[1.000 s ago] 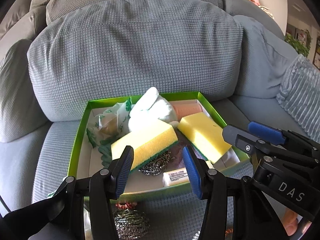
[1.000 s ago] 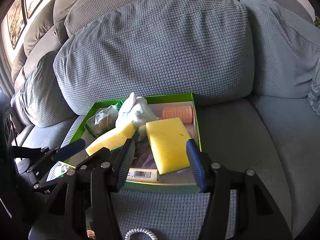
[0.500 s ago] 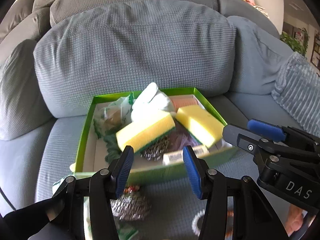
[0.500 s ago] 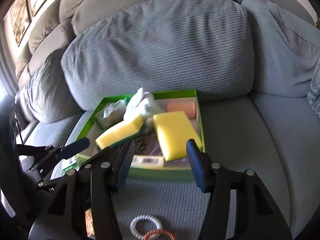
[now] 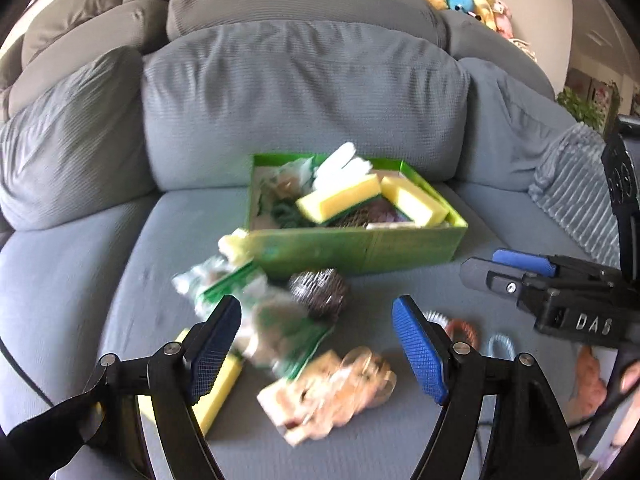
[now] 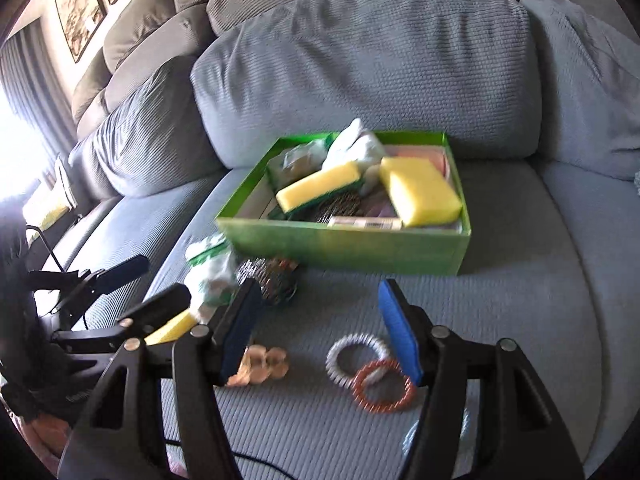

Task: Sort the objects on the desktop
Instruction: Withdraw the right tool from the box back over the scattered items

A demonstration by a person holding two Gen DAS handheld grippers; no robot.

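Left wrist view: the left gripper (image 5: 316, 344) hangs over the sofa seat (image 5: 120, 264) with its jaws wide apart and nothing between them. The green box (image 5: 360, 246) stands on the seat against the back cushion (image 5: 304, 100). Inside the box lie two yellow sponges (image 5: 340, 200), a white cloth (image 5: 340, 164) behind them and a dark scourer, partly hidden under the sponges. In front of the box, touching its near wall or just beside it, sits a steel scourer (image 5: 320, 294). To the left of that scourer lie blurred green-and-white packets (image 5: 224, 284). Nearer the camera than the box, a third sponge (image 5: 218, 384) lies behind the left finger, and a clear packet with tan contents (image 5: 332, 392) lies between the fingers. Coil rings (image 5: 460, 330) lie right of the scourer, partly hidden by the right finger. The right gripper (image 5: 508, 268) shows to the right of the box; from this side its opening cannot be told.

Right wrist view: the right gripper (image 6: 320, 332) has its jaws wide apart, empty. The box (image 6: 348, 244) lies ahead on the seat. In front of the box lie the scourer (image 6: 268, 276) and packets (image 6: 212, 272) at its left corner, a white ring (image 6: 352, 358) overlapped by an orange ring (image 6: 382, 388), and the tan packet (image 6: 264, 366). The left gripper (image 6: 132, 284) is left of the box, jaws parted.
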